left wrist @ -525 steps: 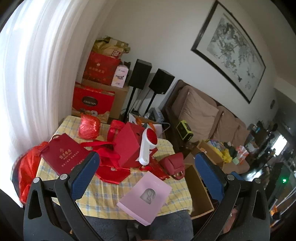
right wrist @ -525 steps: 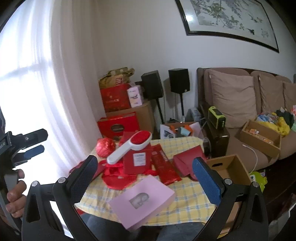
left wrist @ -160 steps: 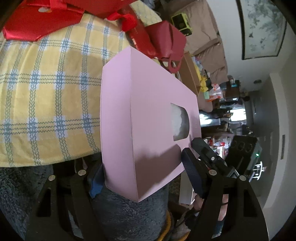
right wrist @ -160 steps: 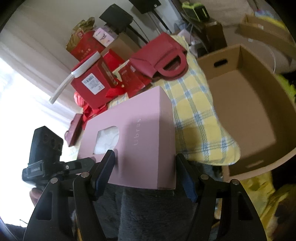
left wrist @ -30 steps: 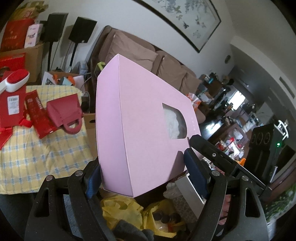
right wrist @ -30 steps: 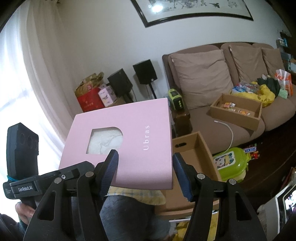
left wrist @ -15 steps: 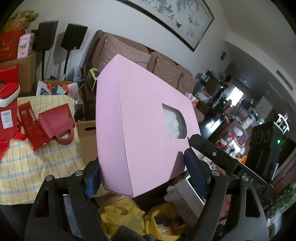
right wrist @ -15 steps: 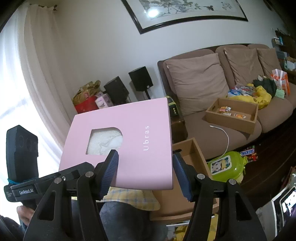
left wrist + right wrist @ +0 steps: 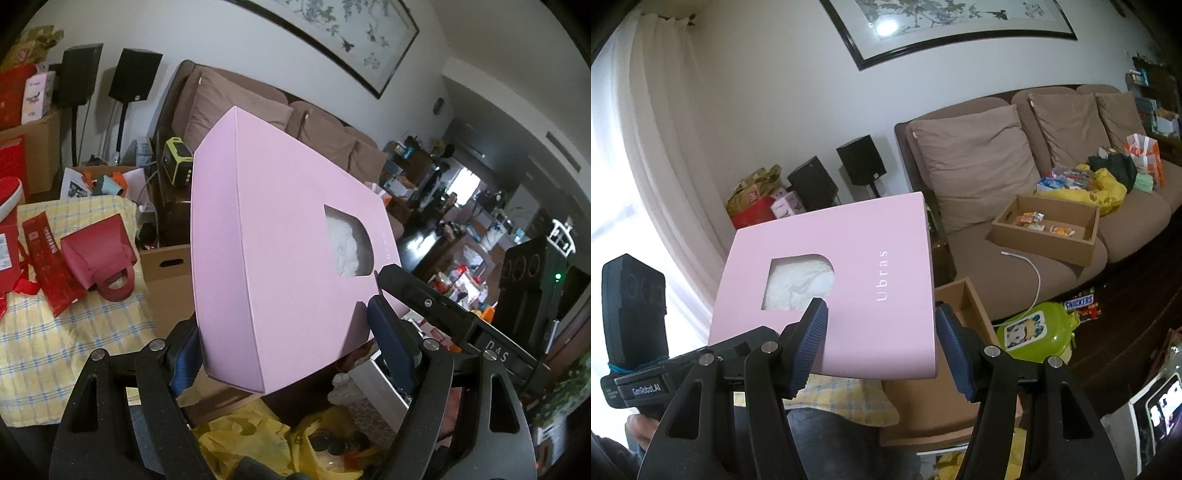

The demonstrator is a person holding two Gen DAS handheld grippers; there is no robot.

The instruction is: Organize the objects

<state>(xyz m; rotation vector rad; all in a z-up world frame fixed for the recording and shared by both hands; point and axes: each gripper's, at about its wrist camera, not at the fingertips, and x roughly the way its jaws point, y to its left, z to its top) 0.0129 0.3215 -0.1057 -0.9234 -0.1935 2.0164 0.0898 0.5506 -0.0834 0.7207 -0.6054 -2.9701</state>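
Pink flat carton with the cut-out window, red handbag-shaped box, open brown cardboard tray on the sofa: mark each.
Pink flat carton (image 9: 871,258), right wrist view, on its printed top face.
Red handbag-shaped box (image 9: 98,251), left wrist view, front panel.
Open brown cardboard tray (image 9: 1043,242), right wrist view, near wall.

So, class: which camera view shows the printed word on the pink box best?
The right wrist view: the pink box faces it, so the white lettering "Ubras" reads clearly. The left wrist view sees the box obliquely; its lettering is an unreadable faint line.
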